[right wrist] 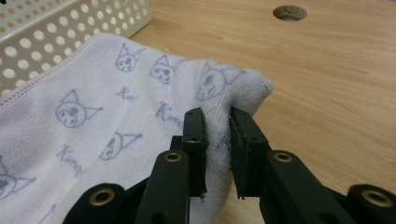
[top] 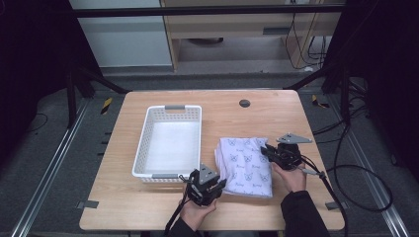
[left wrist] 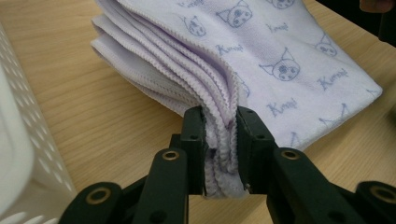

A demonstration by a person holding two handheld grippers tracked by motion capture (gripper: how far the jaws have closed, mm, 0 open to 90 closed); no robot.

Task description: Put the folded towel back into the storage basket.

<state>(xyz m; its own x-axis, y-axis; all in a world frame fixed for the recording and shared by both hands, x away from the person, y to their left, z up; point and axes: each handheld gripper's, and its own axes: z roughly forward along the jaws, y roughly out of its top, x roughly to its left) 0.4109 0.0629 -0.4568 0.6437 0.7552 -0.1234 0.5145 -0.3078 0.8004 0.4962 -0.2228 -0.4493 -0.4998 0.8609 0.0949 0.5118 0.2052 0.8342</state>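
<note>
Small slanted blue script repeats across the folded pale-lilac towel (left wrist: 299, 70) printed with cat faces; at the centre right of the left gripper view it reads roughly "Kuromi", the letters too blurred to confirm.

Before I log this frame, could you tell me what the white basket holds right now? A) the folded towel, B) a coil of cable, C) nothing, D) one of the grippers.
C: in the high view the white basket shows a bare floor, while the folded towel lies on the table beside it, pinched by both grippers.
</note>
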